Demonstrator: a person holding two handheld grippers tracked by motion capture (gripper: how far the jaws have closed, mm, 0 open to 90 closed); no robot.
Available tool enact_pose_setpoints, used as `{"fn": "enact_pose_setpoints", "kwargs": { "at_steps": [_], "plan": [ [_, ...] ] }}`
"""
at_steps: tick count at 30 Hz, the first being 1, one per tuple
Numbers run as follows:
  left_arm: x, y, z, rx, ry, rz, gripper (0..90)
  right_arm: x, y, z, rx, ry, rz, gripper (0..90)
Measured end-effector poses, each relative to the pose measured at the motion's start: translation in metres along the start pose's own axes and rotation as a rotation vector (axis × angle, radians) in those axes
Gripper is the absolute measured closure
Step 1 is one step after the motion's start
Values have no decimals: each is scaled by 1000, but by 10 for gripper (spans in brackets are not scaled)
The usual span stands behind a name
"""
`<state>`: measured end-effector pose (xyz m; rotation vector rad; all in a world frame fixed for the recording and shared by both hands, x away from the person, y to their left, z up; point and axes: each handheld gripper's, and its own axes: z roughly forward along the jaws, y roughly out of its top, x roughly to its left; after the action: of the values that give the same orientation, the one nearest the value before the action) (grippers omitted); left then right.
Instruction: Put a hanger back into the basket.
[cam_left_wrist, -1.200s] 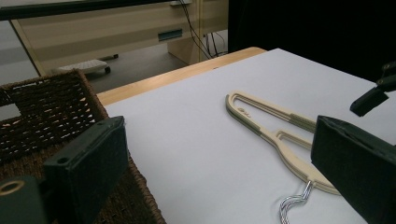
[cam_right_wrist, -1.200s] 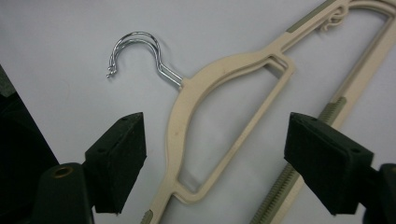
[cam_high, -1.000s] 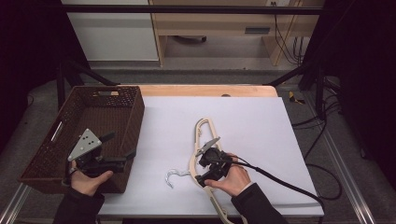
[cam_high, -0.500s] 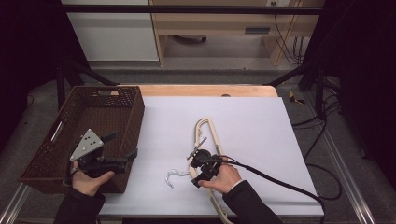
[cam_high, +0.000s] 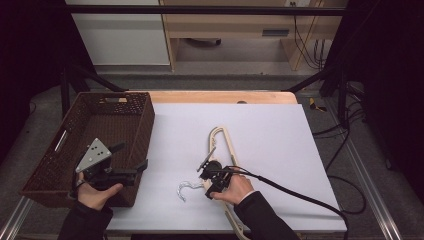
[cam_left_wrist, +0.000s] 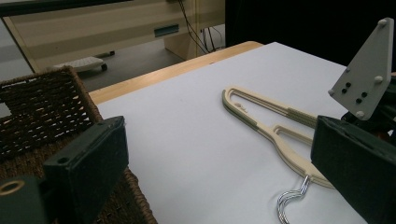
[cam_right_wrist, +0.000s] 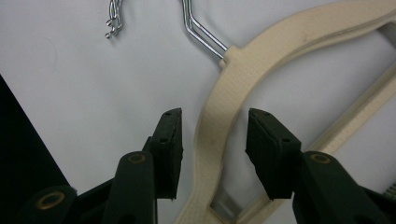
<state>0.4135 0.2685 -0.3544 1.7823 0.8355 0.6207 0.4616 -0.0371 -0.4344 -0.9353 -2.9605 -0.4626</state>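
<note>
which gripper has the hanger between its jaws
The right gripper: its jaws straddle the cream hanger near the metal hook, pads not yet touching. The left gripper hovers open over the basket.

Right gripper jaws straddle cream hanger arm, have just been closing, gaps remain both sides (no pad contact). Metal hook above, on white tabletop.

basket at table's left edge, hanger right of it
</note>
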Motion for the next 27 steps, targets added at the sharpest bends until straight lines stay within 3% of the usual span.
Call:
{"fn": "enact_pose_setpoints", "kwargs": {
  "at_steps": [11, 12, 15, 18, 19, 20, 21, 22, 25, 27],
  "plan": [
    [0, 0, 1, 3, -1, 0, 38, -2, 2, 6, 33, 11, 16, 671],
    [0, 0, 1, 3, -2, 2, 38, -2, 3, 6, 37, 16, 42, 674],
    [0, 0, 1, 4, -2, 2, 38, -4, 2, 7, 39, 22, 30, 689],
    [0, -1, 1, 5, -2, 0, 39, -3, 4, 6, 53, 32, 70, 702],
    [0, -1, 1, 5, -3, 0, 39, -5, 3, 6, 47, 32, 51, 705],
    [0, -1, 1, 5, -2, 0, 39, -4, 4, 6, 54, 39, 70, 708],
    [0, -1, 1, 4, -3, 0, 39, -5, 3, 6, 53, 38, 58, 711],
    [0, -1, 1, 5, -3, 1, 39, -4, 4, 5, 59, 43, 90, 715],
    [0, -1, 1, 7, -3, 0, 39, -6, 4, 5, 67, 48, 98, 723],
    [0, -1, 1, 7, -3, 0, 39, -7, 3, 5, 61, 48, 72, 729]
  ]
}}
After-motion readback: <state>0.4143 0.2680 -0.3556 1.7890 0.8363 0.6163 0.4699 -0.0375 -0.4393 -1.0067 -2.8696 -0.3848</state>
